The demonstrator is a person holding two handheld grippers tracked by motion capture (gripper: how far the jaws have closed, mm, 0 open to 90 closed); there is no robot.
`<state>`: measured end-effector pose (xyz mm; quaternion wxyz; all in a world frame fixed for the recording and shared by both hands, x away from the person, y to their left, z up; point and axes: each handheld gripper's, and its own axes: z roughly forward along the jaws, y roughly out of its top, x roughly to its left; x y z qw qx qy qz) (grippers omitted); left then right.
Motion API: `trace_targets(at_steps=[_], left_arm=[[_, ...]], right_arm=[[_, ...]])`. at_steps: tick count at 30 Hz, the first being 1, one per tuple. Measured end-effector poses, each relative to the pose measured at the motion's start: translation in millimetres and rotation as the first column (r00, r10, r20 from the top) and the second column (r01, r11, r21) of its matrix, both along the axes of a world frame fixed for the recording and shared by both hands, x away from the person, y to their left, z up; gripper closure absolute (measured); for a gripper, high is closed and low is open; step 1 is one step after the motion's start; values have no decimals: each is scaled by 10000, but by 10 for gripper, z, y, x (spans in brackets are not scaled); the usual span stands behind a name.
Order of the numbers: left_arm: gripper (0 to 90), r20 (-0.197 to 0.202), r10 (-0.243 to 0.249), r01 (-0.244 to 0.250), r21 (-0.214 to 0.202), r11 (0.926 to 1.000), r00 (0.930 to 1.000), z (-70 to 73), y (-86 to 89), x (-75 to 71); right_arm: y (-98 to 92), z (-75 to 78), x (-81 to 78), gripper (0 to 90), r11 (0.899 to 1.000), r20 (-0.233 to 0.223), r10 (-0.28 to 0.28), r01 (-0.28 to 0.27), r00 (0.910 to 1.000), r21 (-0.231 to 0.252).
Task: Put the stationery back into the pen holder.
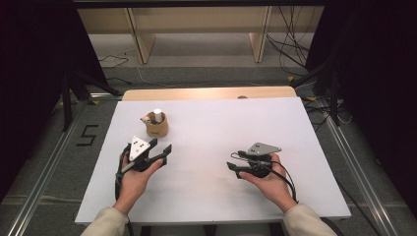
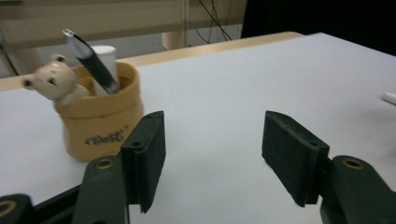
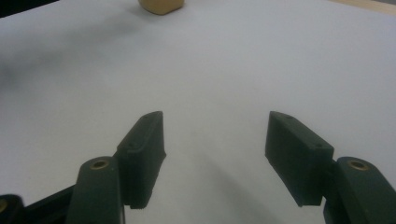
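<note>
A tan cup (image 1: 157, 129) with a small bear figure (image 2: 53, 80) on its rim stands at the back left of the white table (image 1: 221, 123). In the cup (image 2: 100, 121) lean a dark pen (image 2: 91, 60) and a white cylinder (image 2: 106, 58). My left gripper (image 1: 161, 146) is held just in front of the cup, a little to its right, open with nothing between its jaws (image 2: 212, 149). My right gripper (image 1: 233, 168) hovers low over the right middle of the table, pointing left, open and empty (image 3: 215, 149). The cup's base (image 3: 161, 5) shows far ahead of it.
A small white object (image 2: 388, 97) lies on the table at the right edge of the left gripper view. A wooden table edge (image 1: 209, 93) runs along the back. Beyond it are wooden shelf legs (image 1: 259, 39) and floor cables (image 1: 290, 44). Metal rails (image 1: 42, 167) flank the table.
</note>
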<state>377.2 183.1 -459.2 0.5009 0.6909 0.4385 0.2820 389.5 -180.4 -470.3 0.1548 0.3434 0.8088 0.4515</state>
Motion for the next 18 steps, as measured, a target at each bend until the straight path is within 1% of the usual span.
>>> trace_targets(at_steps=[3, 4, 5, 7, 8, 9, 13, 18], left_arm=[[387, -177, -270, 271, 54, 9996, 9995, -37, -35, -79], [387, -215, -345, 345, 3, 9994, 9992, -52, -46, -103], [387, -261, -406, 405, -38, 9992, 9988, -66, -54, -126], [385, -399, -540, 542, 39, 9985, 9977, -88, -62, -170], [384, -424, -569, 573, 87, 9983, 9975, -95, -61, -186], [383, -436, -546, 549, 40, 9985, 9976, -102, -65, -196], [382, -530, -562, 567, 64, 9984, 9970, -128, -49, -228], [379, -641, -593, 597, 39, 9982, 9962, -154, -48, -249]], right_arm=[[-78, 4, -4, 390, 9996, -68, -246, 245, 9997, -123], [-110, 5, -6, 394, 9990, -97, -390, 388, 9992, -228], [-141, 3, -7, 397, 9982, -125, -564, 560, 9983, -233], [-215, 3, -5, 404, 9964, -197, -813, 808, 9965, -274], [-251, 3, -5, 405, 9953, -215, -924, 917, 9955, -305], [-287, 4, -5, 407, 9941, -220, -1045, 1038, 9943, -326], [-414, 1, -5, 416, 9891, -300, -1425, 1412, 9893, -406], [-503, -21, -16, 420, 9843, -503, -1701, 1672, 9841, -568]])
